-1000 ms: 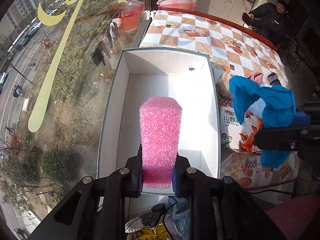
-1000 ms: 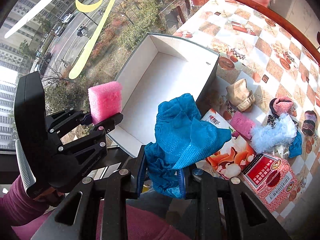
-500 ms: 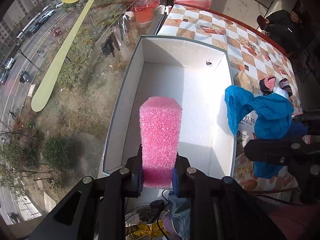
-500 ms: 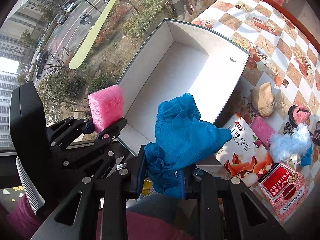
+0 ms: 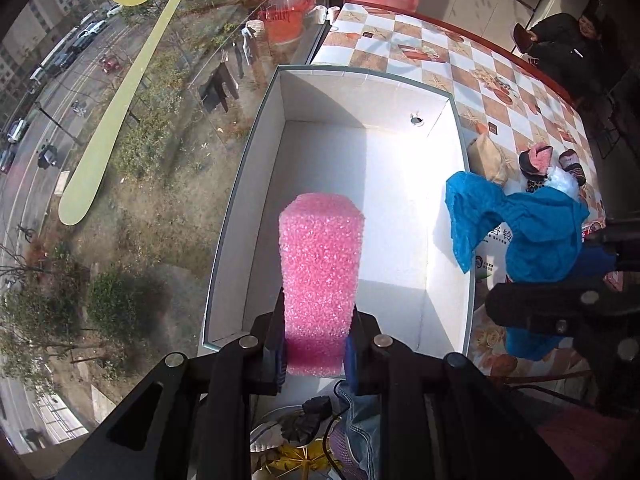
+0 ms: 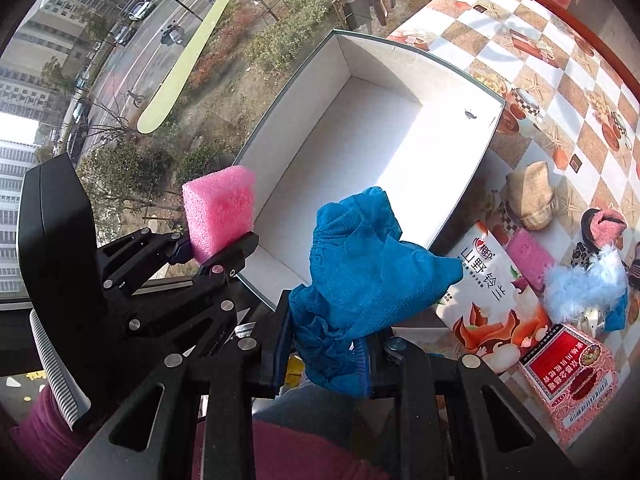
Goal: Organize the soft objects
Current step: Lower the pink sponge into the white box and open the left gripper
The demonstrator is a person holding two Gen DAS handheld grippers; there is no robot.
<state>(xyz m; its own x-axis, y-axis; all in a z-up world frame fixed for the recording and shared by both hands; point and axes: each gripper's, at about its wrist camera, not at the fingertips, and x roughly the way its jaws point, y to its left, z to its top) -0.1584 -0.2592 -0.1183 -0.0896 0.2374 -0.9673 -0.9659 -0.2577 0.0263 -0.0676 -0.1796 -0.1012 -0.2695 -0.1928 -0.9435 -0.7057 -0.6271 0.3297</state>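
My left gripper (image 5: 316,344) is shut on a pink foam block (image 5: 322,272) and holds it above the near end of an open white box (image 5: 360,184); the block also shows in the right wrist view (image 6: 219,212). My right gripper (image 6: 326,356) is shut on a crumpled blue cloth (image 6: 368,264), held above the table's front edge, just right of the box (image 6: 372,120). The blue cloth also shows in the left wrist view (image 5: 536,228). The box is empty inside.
On the checkered table (image 6: 560,60) right of the box lie a tan pouch (image 6: 530,196), a white snack bag (image 6: 488,292), a pink sponge (image 6: 528,256), a fluffy light-blue item (image 6: 580,284), a red carton (image 6: 572,376) and small socks (image 6: 604,228). A window is at left. A seated person (image 5: 568,48) is at the far right.
Both grippers have risen and drawn back a little, each keeping its object; the box now sits farther ahead in both views.
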